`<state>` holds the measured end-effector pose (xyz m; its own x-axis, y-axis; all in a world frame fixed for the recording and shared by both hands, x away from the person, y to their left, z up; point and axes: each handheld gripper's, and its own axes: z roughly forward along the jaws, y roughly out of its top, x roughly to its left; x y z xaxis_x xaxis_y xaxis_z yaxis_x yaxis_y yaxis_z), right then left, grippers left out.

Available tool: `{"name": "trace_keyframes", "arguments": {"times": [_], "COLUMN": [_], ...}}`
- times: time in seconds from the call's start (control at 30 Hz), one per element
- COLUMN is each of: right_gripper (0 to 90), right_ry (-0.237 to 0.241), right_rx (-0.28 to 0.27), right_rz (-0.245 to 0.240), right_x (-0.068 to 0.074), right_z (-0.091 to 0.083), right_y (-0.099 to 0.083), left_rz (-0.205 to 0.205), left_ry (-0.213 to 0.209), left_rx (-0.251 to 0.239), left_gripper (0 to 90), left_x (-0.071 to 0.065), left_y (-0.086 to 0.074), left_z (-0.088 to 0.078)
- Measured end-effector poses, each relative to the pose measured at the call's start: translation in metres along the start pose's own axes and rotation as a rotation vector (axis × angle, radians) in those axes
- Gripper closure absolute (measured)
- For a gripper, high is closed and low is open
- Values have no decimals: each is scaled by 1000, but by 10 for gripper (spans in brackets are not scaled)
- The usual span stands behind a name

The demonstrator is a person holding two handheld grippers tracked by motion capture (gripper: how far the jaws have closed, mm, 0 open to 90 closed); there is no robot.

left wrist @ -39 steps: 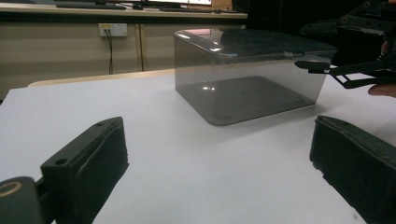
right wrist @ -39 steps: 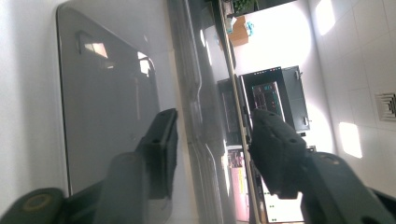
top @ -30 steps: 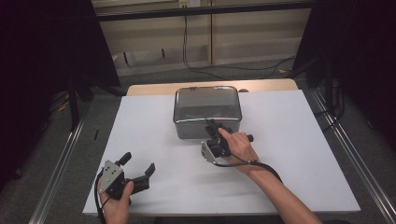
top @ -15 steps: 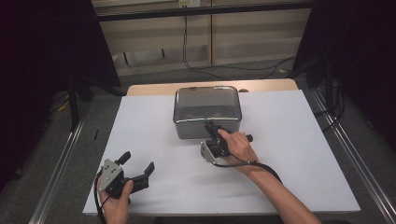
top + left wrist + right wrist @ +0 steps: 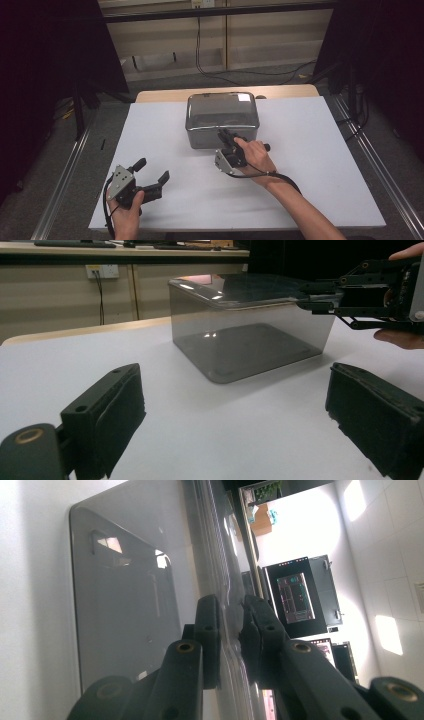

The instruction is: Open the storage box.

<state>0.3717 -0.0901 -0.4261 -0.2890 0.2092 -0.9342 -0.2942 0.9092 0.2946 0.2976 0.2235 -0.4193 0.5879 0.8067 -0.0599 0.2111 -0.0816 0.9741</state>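
Jaws of the left gripper (image 5: 152, 172) stand wide apart with nothing between them, having just narrowed slightly, low over the white table top (image 5: 310, 165) near its front left corner. Further right, the clear smoky plastic box with a lid (image 5: 222, 120) sits at the table's far middle. Right gripper (image 5: 227, 136) has just clamped down on that box's near rim, one jaw on each side.

We can't see the box's (image 5: 222, 120) near rim where the right gripper (image 5: 229, 141) and hand (image 5: 255, 155) cover it.
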Motion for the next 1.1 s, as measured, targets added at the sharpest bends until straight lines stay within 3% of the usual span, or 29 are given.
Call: {"name": "trace_keyframes", "arguments": {"times": [0.17, 0.37, 0.4, 0.47, 0.57, 0.7, 0.77, 0.97, 1.03, 1.1], "right_gripper": [789, 789, 790, 789, 788, 788, 788, 788, 788, 788], "right_ry": [-7, -8, -13, -14, -17, -23, -22, -30, -30, -32], "right_rx": [-2, -5, -7, -8, -10, -12, -11, -17, -23, -22], "right_rz": [2, 0, 1, -2, -3, -2, -7, -4, 1, 5], "right_x": [-3, -4, -5, -6, -7, -8, -8, -11, -12, -13], "right_z": [0, 0, -1, 0, 0, 0, 1, 1, 1, 1], "right_y": [0, 0, 0, 1, 1, 1, 1, 2, 2, 2], "left_rz": [2, 24, 48, 54, 52, 78, 66, 81, 62, 81], "left_ry": [-36, -35, -40, -58, -73, -99, -120, -114, -130, -128], "left_rx": [23, 10, 17, -2, 5, 4, 3, -1, -12, -19], "left_gripper": [64, 57, 53, 50, 45, 34, 35, 41, 40, 40], "left_x": [1, 6, 6, 6, 4, 4, 6, 10, 12, 11], "left_y": [3, 10, 13, 15, 16, 22, 24, 27, 30, 34], "left_z": [4, 10, 15, 20, 26, 39, 46, 60, 65, 69]}}
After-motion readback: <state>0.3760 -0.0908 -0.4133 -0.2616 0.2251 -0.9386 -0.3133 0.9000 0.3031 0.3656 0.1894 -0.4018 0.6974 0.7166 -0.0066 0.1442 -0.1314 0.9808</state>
